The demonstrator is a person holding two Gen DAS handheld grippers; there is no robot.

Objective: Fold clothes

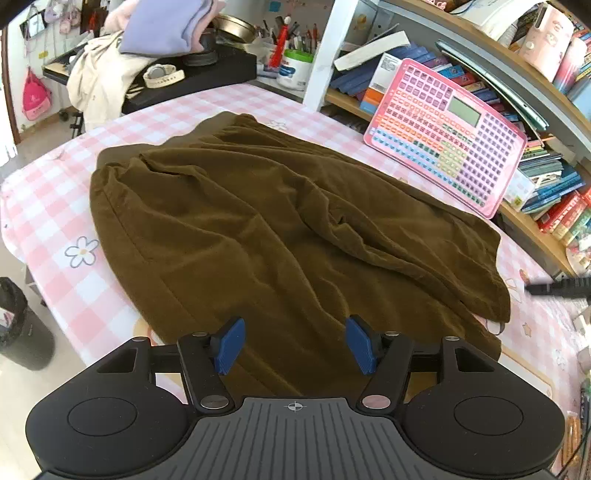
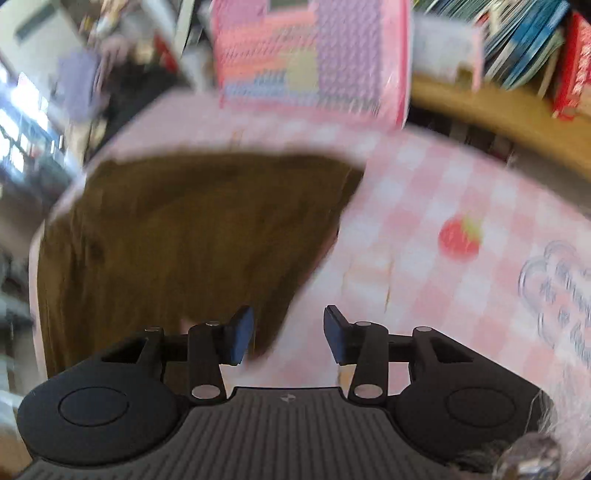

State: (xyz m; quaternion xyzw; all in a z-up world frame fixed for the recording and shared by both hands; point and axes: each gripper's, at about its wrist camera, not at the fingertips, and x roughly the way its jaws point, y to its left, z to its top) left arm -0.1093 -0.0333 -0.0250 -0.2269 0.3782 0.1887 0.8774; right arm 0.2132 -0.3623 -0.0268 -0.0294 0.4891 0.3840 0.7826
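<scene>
Garment: one brown cloth, lying rumpled and spread over the middle of the table, with deep creases running across it and one edge doubled over on the side toward the shelves. In the right wrist view the same garment showed as a blurred brown mass, its edge ending just beside that gripper's left pad.

Left gripper: hung above the near edge of the garment, jaws spread wide apart, blue pads bare, nothing held between them. Whether the pads touched the cloth could not be told.

Right gripper: jaws likewise parted and holding nothing, set over the pink checked tablecloth at the garment's corner. The view was heavily blurred.

Surroundings: a pink toy keyboard leaned against the bookshelf at the far side of the table, near the garment but apart from it. A strawberry print marked the tablecloth. A cream garment and a folded lilac one lay heaped beyond the far corner.
</scene>
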